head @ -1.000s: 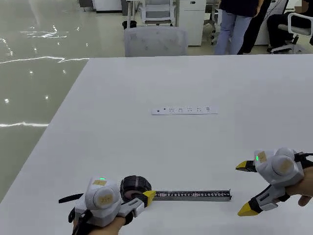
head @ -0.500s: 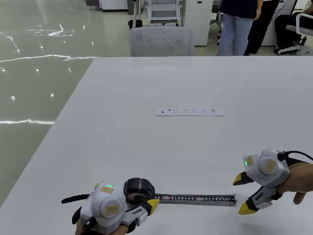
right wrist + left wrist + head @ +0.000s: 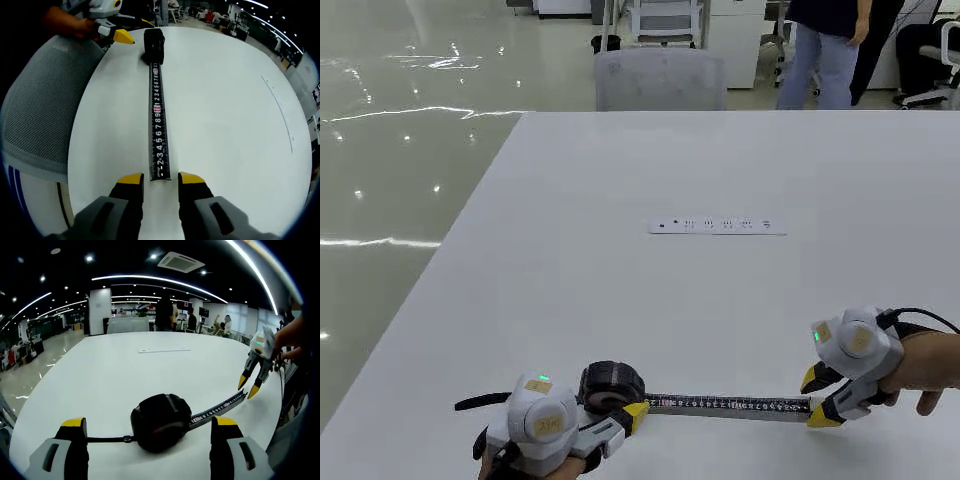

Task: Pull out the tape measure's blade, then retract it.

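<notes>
A black tape measure case [image 3: 611, 384] lies near the table's front edge, with its blade [image 3: 730, 405] drawn out flat to the right. My left gripper [image 3: 614, 398] is open, its jaws wide on either side of the case [image 3: 161, 421] without touching it. My right gripper [image 3: 814, 400] is open at the blade's free end. In the right gripper view the blade tip [image 3: 161, 172] lies just ahead of the gap between the yellow fingertips [image 3: 131, 178], and the blade [image 3: 159, 115] runs away to the case [image 3: 154, 42].
A white power strip [image 3: 717, 226] lies mid-table on the white table [image 3: 620, 200]. A grey chair [image 3: 660, 78] stands at the far edge, with people behind it. The table's left edge drops to a shiny floor.
My right gripper has moved down and left to the blade's end, and its jaws have narrowed. The left gripper and the case have stayed put, while the head view has shifted.
</notes>
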A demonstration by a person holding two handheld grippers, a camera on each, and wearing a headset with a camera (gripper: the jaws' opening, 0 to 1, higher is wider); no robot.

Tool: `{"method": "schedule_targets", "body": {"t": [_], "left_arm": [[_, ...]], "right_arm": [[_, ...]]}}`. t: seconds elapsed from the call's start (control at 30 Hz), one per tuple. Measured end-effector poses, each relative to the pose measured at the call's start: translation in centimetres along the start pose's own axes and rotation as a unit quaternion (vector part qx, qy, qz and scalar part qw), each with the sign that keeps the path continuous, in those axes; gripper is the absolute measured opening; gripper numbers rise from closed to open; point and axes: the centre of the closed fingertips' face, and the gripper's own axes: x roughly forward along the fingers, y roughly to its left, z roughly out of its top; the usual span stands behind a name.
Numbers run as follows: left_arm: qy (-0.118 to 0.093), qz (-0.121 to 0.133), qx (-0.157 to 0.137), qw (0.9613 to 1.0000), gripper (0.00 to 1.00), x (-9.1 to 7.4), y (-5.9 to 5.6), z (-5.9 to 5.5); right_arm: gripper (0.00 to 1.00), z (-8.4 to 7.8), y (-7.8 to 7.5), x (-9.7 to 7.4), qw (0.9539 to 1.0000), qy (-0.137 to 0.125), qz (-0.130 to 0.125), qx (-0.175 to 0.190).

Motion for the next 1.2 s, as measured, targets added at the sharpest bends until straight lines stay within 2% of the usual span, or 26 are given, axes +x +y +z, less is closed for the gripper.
{"method": "schedule_targets", "body": {"t": [0.3, 0.7, 0.83, 0.9, 0.93, 0.97, 1.03, 1.13, 1.2], "left_arm": [[0.003, -0.002, -0.002, 1.0000, 1.00, 0.0, 0.0, -0.2], [0.009, -0.004, -0.010, 0.9999, 0.97, 0.1, -0.2, -0.4], [0.024, -0.007, -0.035, 0.9991, 0.94, 0.1, -0.6, -1.1], [0.036, -0.007, -0.066, 0.9972, 0.94, 0.3, -1.0, -1.8], [0.037, -0.010, -0.059, 0.9975, 0.94, 0.4, -1.1, -1.9], [0.036, -0.008, -0.050, 0.9981, 0.93, 0.5, -1.3, -1.9], [0.036, -0.011, -0.041, 0.9984, 0.91, 0.6, -1.7, -1.8], [0.024, -0.010, -0.040, 0.9989, 0.88, 0.9, -1.9, -1.0], [0.024, -0.011, -0.047, 0.9986, 0.84, 1.2, -2.0, -0.8]], "right_arm": [[0.17, -0.2, 0.0, 0.1, 0.9999, 0.008, -0.002, -0.005], [0.15, -0.3, 0.1, 0.4, 0.9998, 0.015, -0.005, -0.010], [0.14, -0.1, 0.1, 0.5, 0.9995, 0.030, -0.012, -0.004], [0.14, -0.3, 0.1, 0.5, 0.9990, 0.035, -0.022, 0.017], [0.14, -0.4, 0.1, 0.5, 0.9985, 0.036, -0.027, 0.033], [0.14, -0.2, 0.1, 0.5, 0.9989, 0.035, -0.021, 0.023], [0.14, -0.2, 0.1, 0.5, 0.9988, 0.037, -0.019, 0.024], [0.14, -0.2, 0.2, 0.5, 0.9988, 0.043, -0.019, 0.015], [0.14, -0.3, 0.0, 0.6, 0.9978, 0.041, -0.026, 0.044]]}}
